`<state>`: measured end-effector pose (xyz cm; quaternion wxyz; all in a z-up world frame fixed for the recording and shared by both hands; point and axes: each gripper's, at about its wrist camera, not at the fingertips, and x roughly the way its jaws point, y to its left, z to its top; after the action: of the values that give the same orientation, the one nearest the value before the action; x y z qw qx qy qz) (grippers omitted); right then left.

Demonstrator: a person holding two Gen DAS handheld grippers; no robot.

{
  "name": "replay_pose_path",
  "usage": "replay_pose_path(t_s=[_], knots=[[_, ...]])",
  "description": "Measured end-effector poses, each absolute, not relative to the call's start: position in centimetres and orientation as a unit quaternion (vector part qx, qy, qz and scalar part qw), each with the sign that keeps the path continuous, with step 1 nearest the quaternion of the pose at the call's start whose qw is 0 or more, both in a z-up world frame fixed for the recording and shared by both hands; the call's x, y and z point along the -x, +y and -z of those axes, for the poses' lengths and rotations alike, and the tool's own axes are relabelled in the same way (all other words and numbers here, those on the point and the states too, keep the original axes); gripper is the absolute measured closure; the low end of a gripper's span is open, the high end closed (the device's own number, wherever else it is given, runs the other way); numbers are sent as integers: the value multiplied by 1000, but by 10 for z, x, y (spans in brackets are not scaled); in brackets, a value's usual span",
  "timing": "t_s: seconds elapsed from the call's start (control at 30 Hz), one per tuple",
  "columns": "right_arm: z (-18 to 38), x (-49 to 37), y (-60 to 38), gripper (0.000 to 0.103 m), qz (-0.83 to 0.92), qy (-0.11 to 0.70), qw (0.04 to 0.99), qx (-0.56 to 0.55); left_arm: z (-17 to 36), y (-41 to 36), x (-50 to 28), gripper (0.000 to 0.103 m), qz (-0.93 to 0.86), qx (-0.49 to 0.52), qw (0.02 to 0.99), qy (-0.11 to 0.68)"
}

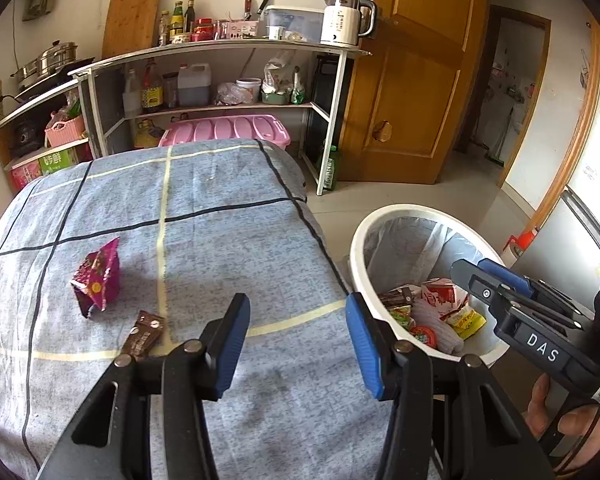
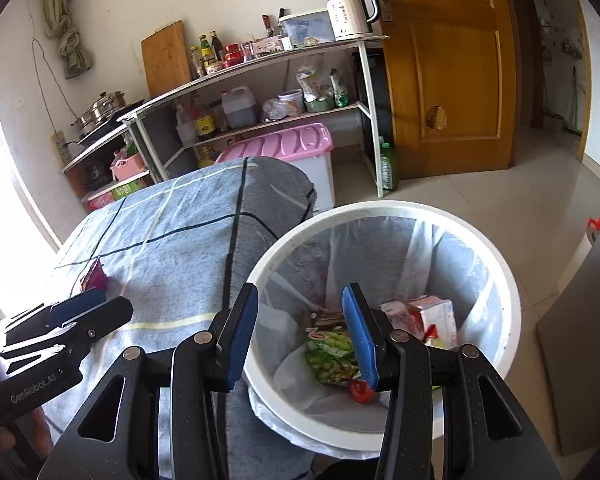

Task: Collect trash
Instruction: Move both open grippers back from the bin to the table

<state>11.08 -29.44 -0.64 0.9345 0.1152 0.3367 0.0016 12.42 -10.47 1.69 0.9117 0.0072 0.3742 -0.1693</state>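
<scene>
Left wrist: empty left gripper (image 1: 298,344) near brown wrapper (image 1: 145,334).

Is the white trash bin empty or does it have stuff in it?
It has stuff in it. The white trash bin holds a green snack packet and a red-and-white carton at the bottom, far from full.

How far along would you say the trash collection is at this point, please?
Done: several wrappers and a carton already lie in the white bin. In hand: nothing; the left gripper and right gripper both stand open and empty, the right one over the bin. Left: the magenta snack bag and brown wrapper on the table.
</scene>
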Motion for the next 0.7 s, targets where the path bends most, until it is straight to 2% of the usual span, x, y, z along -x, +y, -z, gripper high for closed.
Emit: replay_pose_path(t_s=[0.4,0.7], knots=[[7,-124,-235,57,-58,341,934,-91,-2,-32,-120,50,95,8,918,385],[12,-135,-201,57,-91,351,929,-75,17,1,-122,44,81,11,911,405]])
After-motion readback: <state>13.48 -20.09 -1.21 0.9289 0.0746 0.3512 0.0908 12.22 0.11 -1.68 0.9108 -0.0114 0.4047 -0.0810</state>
